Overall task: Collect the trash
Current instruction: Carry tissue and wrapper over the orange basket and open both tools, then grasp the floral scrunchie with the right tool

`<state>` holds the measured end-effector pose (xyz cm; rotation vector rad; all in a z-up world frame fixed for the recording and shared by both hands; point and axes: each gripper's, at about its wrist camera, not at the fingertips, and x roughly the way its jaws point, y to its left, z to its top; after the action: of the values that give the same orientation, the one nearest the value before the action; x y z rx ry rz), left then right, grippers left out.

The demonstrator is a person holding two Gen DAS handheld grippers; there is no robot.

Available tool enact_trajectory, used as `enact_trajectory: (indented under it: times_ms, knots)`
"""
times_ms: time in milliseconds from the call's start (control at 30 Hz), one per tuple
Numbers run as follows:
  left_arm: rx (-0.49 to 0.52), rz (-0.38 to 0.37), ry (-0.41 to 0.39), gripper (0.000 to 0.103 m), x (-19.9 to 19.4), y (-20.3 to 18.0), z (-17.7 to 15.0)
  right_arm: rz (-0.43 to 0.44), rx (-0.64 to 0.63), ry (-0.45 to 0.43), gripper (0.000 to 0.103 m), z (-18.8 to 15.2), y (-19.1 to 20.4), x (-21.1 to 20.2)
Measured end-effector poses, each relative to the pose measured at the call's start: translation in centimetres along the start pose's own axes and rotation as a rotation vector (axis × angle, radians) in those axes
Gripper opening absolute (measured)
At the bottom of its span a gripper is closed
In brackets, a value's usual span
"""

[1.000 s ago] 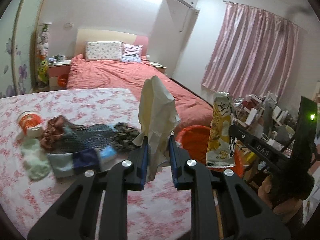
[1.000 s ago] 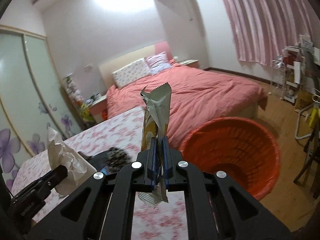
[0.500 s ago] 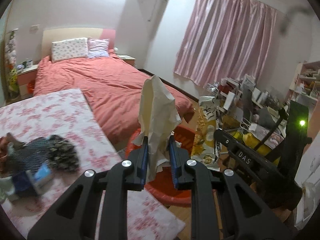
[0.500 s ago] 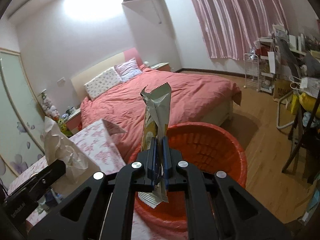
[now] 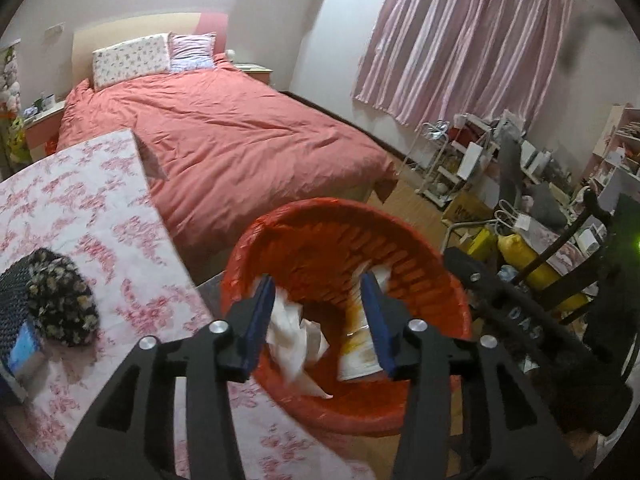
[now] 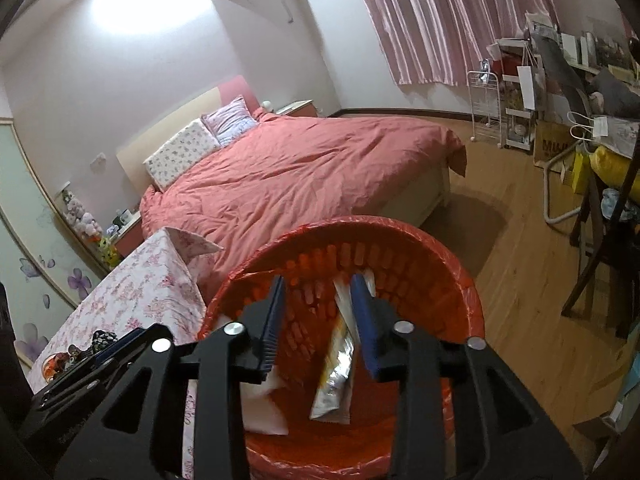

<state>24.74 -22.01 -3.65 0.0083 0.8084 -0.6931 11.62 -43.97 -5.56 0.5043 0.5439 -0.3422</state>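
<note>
trash — tissue (image 5: 294,334) and wrapper (image 6: 334,372) — sits in my bin (image 5: 320,216); both grippers (image 5: 318,314) (image 6: 318,318) gape wide, holding nothing; a low finger could snag the liner.

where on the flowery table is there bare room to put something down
Free: the floral tablecloth between the dark patterned cloth and the bed, and the strip between that cloth and the red basket. Crowded: the far left edge, with the blue box.
</note>
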Motion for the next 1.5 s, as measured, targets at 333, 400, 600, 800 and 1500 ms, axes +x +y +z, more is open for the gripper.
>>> enact_trajectory:
  times_ms: [333,400,600,800,1500]
  knots:
    - [-0.011,0.258,-0.056,0.088,-6.0,4.7,-2.8,-0.064,-0.061,-0.033,0.087,0.0,2.9,-2.3]
    - [-0.021,0.311,-0.054,0.089,-7.5,6.3,-3.8,-0.058,-0.088,-0.026,0.089,-0.4,4.2,-2.6]
    - [-0.113,0.417,-0.075,0.091,-12.2,12.2,-6.4,-0.013,-0.175,0.001,0.090,-2.1,8.2,-2.9]
    - [-0.217,0.499,-0.109,0.091,-16.4,18.1,-8.3,0.037,-0.270,0.060,0.090,-4.7,12.2,-2.1]
    - [-0.303,0.478,-0.106,0.091,-17.1,23.9,-8.6,0.154,-0.367,0.303,0.066,-7.8,23.7,6.9]
